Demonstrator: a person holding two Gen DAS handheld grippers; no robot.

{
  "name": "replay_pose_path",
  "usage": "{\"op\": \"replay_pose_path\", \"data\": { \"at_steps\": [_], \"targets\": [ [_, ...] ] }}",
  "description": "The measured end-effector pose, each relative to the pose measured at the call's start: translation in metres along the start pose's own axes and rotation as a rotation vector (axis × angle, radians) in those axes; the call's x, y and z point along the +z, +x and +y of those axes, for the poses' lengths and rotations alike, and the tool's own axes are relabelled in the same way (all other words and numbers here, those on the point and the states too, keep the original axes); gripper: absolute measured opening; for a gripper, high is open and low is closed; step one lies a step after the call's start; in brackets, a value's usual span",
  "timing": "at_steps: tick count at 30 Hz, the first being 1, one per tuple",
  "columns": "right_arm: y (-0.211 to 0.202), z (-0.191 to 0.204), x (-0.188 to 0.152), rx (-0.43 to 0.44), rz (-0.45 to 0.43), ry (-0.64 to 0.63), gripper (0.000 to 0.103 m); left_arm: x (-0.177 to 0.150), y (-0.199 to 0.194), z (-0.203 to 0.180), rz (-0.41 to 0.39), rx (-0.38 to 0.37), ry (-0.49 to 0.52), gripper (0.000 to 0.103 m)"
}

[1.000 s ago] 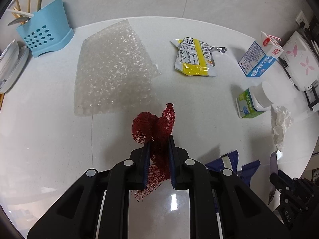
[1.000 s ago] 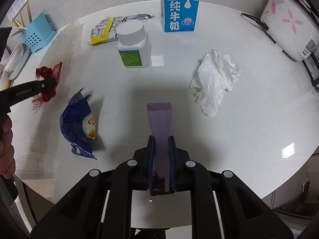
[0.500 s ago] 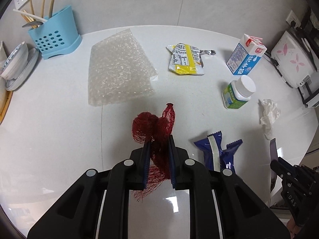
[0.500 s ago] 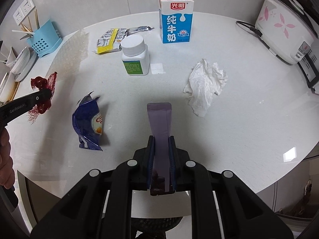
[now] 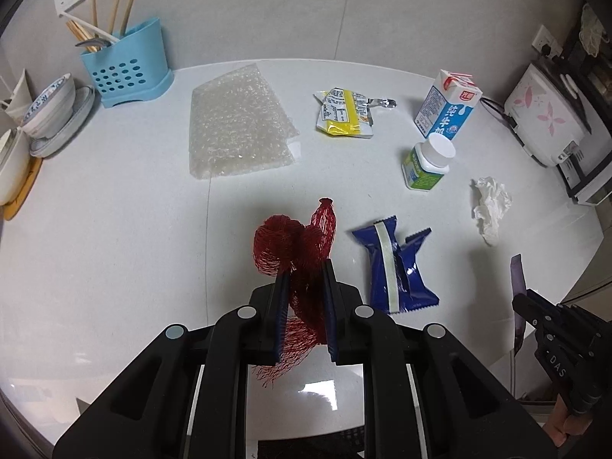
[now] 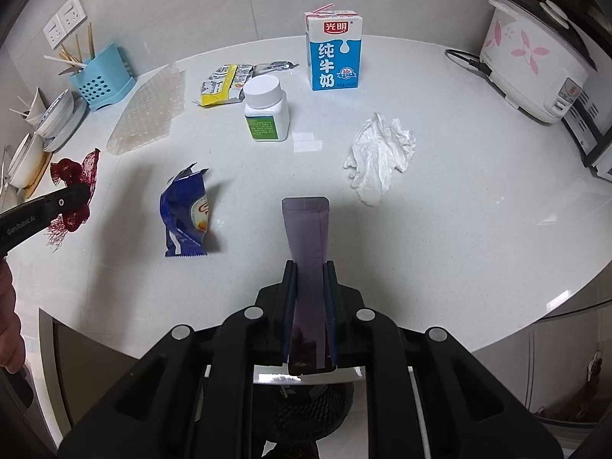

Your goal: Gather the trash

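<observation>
Left gripper (image 5: 305, 283) pinches a red net bag (image 5: 296, 244) above the white table (image 5: 114, 229). Right gripper (image 6: 309, 273) squeezes a purple packet (image 6: 308, 229). Below lie a blue wrapper (image 6: 186, 210), crumpled tissue (image 6: 378, 153), white bottle (image 6: 266, 109) and milk carton (image 6: 333, 50)

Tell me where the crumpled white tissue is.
In the right wrist view the crumpled white tissue lies on the table's right half, right of the white pill bottle, below the milk carton.
</observation>
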State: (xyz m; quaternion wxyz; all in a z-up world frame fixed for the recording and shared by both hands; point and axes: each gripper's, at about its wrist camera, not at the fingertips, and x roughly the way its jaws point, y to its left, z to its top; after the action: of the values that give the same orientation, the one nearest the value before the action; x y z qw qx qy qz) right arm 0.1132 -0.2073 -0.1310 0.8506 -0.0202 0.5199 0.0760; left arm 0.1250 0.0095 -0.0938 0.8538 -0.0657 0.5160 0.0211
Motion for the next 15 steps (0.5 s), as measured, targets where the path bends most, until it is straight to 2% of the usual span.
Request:
{"op": "replay_pose_path", "data": {
  "at_steps": [15],
  "targets": [
    [-0.038,-0.006,-0.033,0.022,-0.056,-0.029,0.013,-0.054,-0.044,-0.023,-0.035,-0.027,0.008,0.015]
  ]
}}
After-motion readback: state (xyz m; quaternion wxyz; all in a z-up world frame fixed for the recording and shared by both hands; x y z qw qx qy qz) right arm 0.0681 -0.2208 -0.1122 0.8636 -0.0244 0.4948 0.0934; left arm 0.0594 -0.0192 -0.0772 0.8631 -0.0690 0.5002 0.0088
